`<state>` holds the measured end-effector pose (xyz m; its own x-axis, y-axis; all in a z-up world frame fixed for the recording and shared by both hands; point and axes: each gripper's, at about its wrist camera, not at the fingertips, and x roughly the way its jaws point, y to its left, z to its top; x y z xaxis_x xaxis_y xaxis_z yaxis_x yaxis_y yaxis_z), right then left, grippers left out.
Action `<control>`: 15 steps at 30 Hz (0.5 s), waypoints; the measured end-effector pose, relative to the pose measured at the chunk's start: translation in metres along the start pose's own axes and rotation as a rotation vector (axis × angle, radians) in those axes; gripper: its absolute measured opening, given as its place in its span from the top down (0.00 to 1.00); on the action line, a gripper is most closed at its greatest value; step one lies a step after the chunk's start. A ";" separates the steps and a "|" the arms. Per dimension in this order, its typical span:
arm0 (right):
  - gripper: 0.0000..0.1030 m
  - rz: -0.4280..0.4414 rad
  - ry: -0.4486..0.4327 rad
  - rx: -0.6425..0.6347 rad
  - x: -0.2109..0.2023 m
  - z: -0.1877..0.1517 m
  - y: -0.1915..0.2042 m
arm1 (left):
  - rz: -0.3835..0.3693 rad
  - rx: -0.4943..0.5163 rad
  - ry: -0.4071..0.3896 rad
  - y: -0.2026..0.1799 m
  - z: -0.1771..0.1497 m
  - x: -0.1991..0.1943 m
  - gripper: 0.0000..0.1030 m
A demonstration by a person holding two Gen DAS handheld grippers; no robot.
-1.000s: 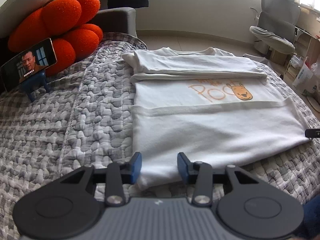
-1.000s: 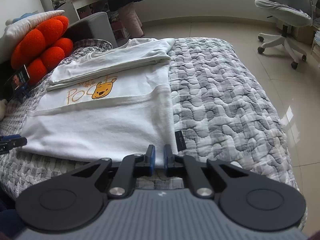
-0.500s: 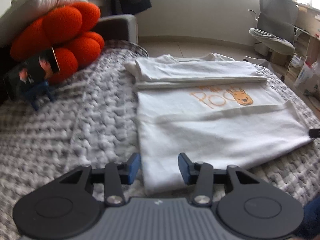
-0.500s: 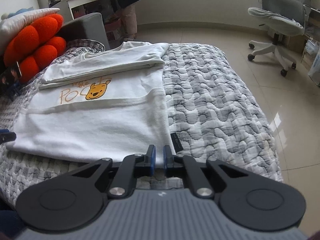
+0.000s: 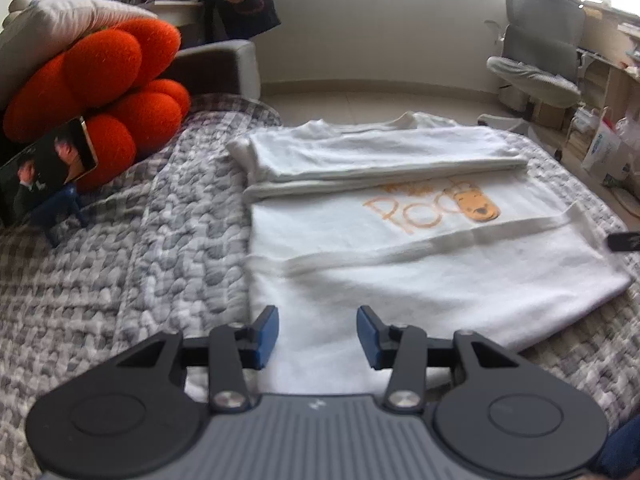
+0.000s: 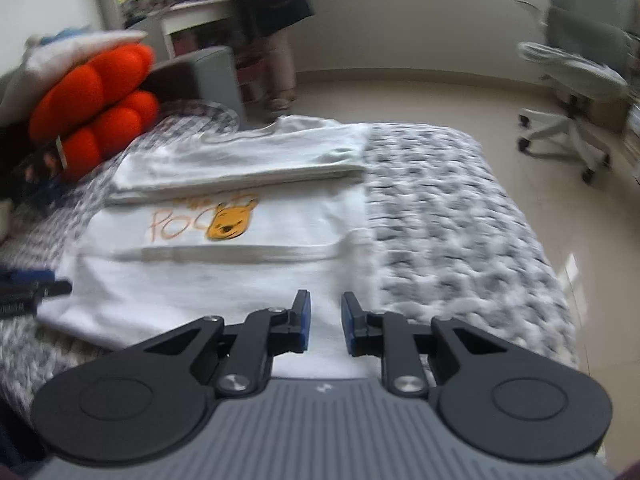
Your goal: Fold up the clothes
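- Centrally, the white T-shirt [image 5: 400, 272] lies flat on the grey quilted bed cover [image 5: 132, 240], its far side and near side each folded inward over the body, the orange print exposed between them.
- Left gripper [image 5: 318, 334]: jaws wide apart, empty, over the shirt's near edge.
- Right gripper [image 6: 325, 322]: jaws narrowly apart, empty, over the near right corner.
- Orange cushion [image 5: 104, 92] and propped phone [image 5: 48, 168] sit left of the shirt, apart from it.
- Office chair [image 6: 576, 80] stands on the floor beyond the bed.
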<state>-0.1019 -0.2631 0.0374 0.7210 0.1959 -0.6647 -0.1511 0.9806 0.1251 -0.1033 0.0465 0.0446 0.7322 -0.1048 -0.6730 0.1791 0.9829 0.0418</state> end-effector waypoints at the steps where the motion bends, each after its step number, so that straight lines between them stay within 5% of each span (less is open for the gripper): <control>1: 0.78 0.000 0.010 -0.014 0.005 -0.002 0.002 | 0.006 0.015 0.004 -0.002 -0.001 0.002 0.57; 4: 0.79 -0.047 0.038 -0.031 0.020 -0.008 0.000 | 0.020 0.047 0.032 -0.003 -0.007 0.013 0.56; 9: 0.97 -0.037 0.004 0.076 0.016 -0.014 -0.028 | -0.022 -0.006 0.021 0.008 -0.006 0.011 0.56; 13: 0.96 -0.069 0.002 0.014 0.009 -0.015 -0.019 | -0.023 -0.007 0.007 0.008 -0.004 0.008 0.56; 15: 0.87 -0.070 -0.013 0.009 0.001 -0.015 -0.016 | -0.023 -0.008 0.000 0.008 -0.002 0.006 0.55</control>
<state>-0.1089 -0.2783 0.0236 0.7385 0.1274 -0.6621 -0.0941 0.9919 0.0859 -0.0990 0.0542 0.0392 0.7275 -0.1278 -0.6741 0.1910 0.9814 0.0201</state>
